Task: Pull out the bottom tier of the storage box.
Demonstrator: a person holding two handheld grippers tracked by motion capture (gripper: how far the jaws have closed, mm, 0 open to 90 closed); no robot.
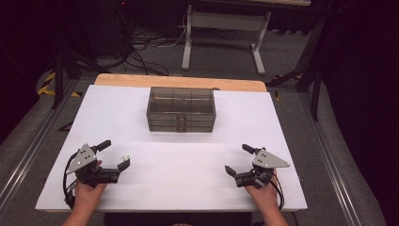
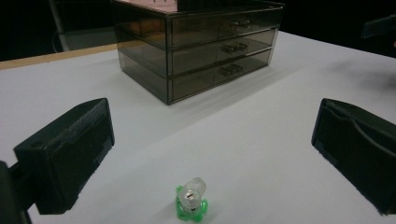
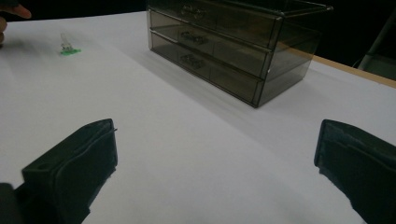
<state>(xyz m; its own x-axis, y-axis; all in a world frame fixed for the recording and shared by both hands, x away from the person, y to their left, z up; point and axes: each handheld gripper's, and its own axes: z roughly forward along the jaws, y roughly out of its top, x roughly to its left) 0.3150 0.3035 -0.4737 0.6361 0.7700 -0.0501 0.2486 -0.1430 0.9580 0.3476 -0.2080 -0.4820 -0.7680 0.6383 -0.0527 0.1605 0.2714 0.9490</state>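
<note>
Inspected at the near left of the white table: a small ring with a clear, faceted top and a bright green base; stood upright on the table surface; caught a glint of light on the clear part; showed as a tiny pale speck in the high view; appeared far off in the right gripper view, green base flat against the table.

Found between the two black jaws of the left gripper, near their tips; touched by neither jaw; left gripper spread wide, with nothing held; held low over the table in the person's left hand.

Noted the right gripper at the near right, well apart from the ring; jaws likewise wide apart and empty, over bare table; gripped in the person's right hand.

Recorded a smoky, see-through drawer cabinet toward the far middle of the table, well apart from both grippers and from the ring; three tiers of drawers seen in the left gripper view, each with a small handle; all drawers shut. Observed a strip of wooden edge beyond the white surface.
</note>
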